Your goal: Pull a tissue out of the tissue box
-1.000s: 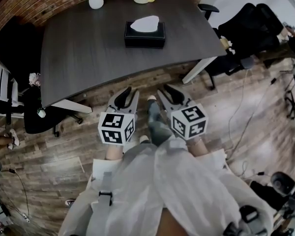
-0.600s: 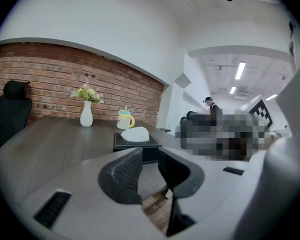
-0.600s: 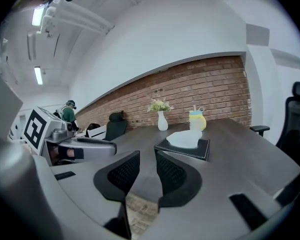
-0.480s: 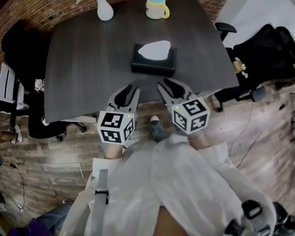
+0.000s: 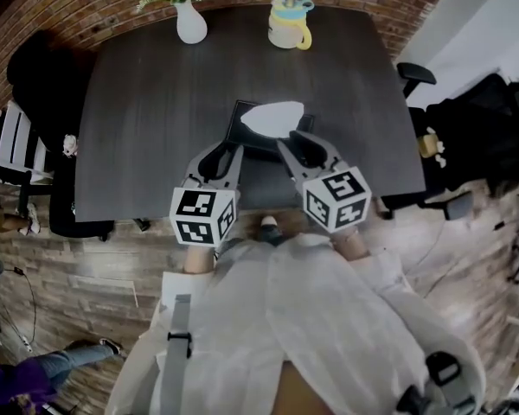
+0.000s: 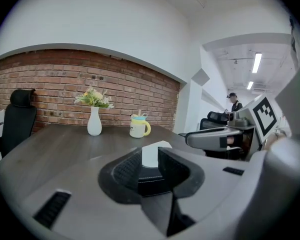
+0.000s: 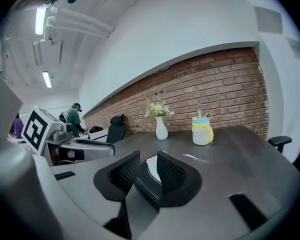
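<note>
Lowest in the head view are the person's pale sleeves (image 5: 285, 318), and just above them the two hand-held grippers sit side by side over the near edge of the dark grey wood-grain table (image 5: 147, 102). The left gripper (image 5: 221, 154) has its jaws partly apart, a moderate gap with nothing between the pads. The right gripper (image 5: 301, 145) stands the same way, part open and empty. Each gripper's own view shows only the tissue box beyond the gap, not inside it. That low black rectangular tissue box (image 5: 242, 135) lies straight ahead of them, just above the jaw tips in the head view, at about the middle of the table. Its long side runs across the frame from left to right. The white tissue (image 5: 272, 118) stands up out of the slot on top as a broad tuft, stretched along that same line. The tuft sits between the two grippers but closer to the right one, whose tips overlap the box's right end in the frame, so I judge that the right hand has the shorter reach. Whether those tips touch the box I cannot tell. Farther off, at the top of the frame, stand a white vase of flowers (image 5: 191, 26) and a yellow mug with a blue lid (image 5: 290, 28), before a red brick wall (image 5: 69, 7).
</note>
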`<act>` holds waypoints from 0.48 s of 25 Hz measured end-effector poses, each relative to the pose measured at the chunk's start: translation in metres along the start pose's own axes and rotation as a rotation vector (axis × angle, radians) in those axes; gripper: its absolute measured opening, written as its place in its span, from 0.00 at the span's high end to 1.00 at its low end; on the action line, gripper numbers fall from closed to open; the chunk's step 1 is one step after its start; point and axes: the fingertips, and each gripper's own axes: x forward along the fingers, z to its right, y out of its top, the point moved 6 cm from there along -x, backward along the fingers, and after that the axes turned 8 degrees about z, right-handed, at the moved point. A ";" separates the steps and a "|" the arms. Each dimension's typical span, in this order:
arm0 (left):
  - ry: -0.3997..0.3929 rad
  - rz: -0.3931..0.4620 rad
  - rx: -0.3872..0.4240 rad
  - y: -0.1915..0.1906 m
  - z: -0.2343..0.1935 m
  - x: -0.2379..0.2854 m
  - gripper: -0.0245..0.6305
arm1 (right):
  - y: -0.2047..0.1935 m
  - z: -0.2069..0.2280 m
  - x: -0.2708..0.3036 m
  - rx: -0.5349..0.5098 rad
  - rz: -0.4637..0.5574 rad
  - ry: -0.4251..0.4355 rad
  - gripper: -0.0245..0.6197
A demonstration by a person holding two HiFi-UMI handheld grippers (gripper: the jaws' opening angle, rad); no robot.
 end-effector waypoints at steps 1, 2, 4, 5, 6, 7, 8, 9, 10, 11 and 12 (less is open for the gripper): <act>0.008 -0.006 -0.005 -0.001 -0.002 0.003 0.84 | -0.001 0.004 0.003 0.005 -0.002 0.003 0.83; 0.018 -0.013 -0.011 -0.003 -0.005 0.005 0.84 | -0.003 0.007 0.005 0.009 -0.008 0.006 0.83; 0.037 -0.034 -0.028 -0.009 -0.011 0.007 0.84 | -0.009 0.010 0.008 0.015 -0.021 0.011 0.83; 0.045 -0.044 -0.039 -0.012 -0.014 0.009 0.84 | -0.011 0.012 0.010 0.017 -0.027 0.011 0.83; 0.050 -0.052 -0.050 -0.014 -0.018 0.011 0.84 | -0.012 0.013 0.011 0.020 -0.030 0.009 0.83; 0.053 -0.058 -0.062 -0.017 -0.021 0.013 0.84 | -0.013 0.015 0.013 0.024 -0.032 0.006 0.83; 0.054 -0.063 -0.072 -0.019 -0.025 0.015 0.84 | -0.014 0.016 0.015 0.029 -0.034 0.002 0.83; 0.053 -0.069 -0.079 -0.021 -0.028 0.017 0.84 | -0.016 0.016 0.016 0.033 -0.036 -0.002 0.83; 0.050 -0.075 -0.083 -0.023 -0.030 0.020 0.84 | -0.017 0.017 0.017 0.036 -0.040 -0.007 0.83; 0.045 -0.081 -0.084 -0.024 -0.033 0.023 0.84 | -0.019 0.017 0.018 0.038 -0.045 -0.014 0.83; 0.039 -0.088 -0.084 -0.024 -0.036 0.026 0.84 | -0.020 0.017 0.019 0.037 -0.051 -0.023 0.83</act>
